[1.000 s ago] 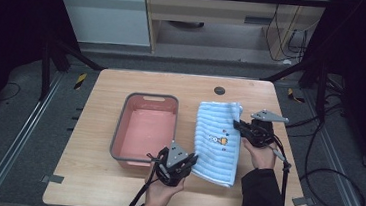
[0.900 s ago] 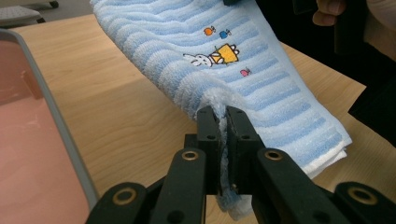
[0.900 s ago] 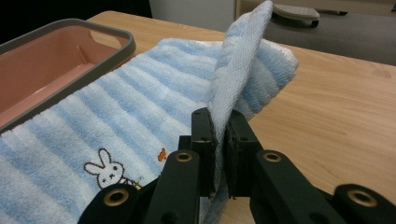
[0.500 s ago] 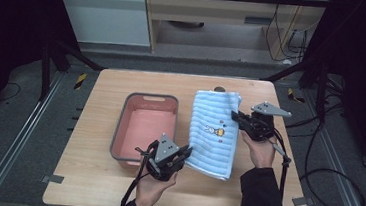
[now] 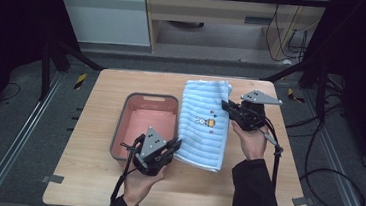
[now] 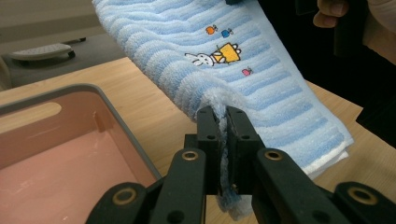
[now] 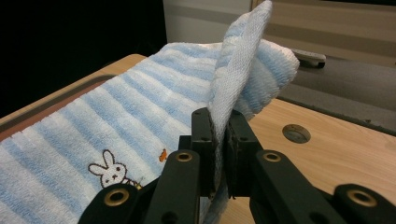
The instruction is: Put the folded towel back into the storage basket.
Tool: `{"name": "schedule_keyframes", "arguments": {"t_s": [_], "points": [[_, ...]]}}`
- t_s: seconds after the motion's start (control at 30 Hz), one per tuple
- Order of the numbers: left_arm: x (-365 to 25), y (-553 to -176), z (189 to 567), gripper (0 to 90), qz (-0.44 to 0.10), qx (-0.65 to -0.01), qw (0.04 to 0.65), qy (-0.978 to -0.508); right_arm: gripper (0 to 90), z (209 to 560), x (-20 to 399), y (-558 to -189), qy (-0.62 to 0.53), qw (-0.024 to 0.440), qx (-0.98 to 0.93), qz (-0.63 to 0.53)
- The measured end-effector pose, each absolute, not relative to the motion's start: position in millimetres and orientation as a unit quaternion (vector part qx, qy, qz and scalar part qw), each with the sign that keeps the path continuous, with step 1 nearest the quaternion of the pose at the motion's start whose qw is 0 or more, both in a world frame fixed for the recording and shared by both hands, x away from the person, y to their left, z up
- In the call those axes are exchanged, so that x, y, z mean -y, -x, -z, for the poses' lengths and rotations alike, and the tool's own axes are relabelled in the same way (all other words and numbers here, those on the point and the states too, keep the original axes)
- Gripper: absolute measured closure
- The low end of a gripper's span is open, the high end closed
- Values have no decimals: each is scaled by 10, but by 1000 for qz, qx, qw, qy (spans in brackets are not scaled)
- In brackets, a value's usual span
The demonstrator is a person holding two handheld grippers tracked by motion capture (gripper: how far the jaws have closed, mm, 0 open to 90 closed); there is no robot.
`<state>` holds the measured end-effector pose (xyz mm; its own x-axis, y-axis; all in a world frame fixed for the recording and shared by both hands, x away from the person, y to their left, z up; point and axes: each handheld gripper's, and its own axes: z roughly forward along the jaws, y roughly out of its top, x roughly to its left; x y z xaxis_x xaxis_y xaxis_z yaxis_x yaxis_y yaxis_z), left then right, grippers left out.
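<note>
Noted L gripper (image 5: pixel 173 145) & R gripper (image 5: pixel 227 106) each clamped on opp. edges of striped blue towel (image 5: pixel 204 122), stretched beside pink tub (image 5: pixel 168 102) on table (image 5: pixel 88 125).

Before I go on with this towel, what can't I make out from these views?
- Table under the striped towel: covered in the high view.
- Bin interior: cut off by the left gripper view's left and bottom edges.
- Towel's near edge: hidden between the left gripper's jaws.
- Towel's embroidery: too small in the high view.
</note>
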<state>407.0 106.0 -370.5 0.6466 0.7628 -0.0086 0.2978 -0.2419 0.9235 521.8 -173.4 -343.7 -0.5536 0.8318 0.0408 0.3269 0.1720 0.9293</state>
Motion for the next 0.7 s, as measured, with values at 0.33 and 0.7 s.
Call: {"name": "schedule_keyframes", "arguments": {"t_s": [0.33,0.7], "points": [[-1278,-4062,3556,847,-249,-355,511,-742,842,3261,1474,-5293,-380,253,-732,-506],[-1585,-4075,3500,847,-263,-372,509,-730,842,3167,1119,-5406,-364,249,-741,-507]]}}
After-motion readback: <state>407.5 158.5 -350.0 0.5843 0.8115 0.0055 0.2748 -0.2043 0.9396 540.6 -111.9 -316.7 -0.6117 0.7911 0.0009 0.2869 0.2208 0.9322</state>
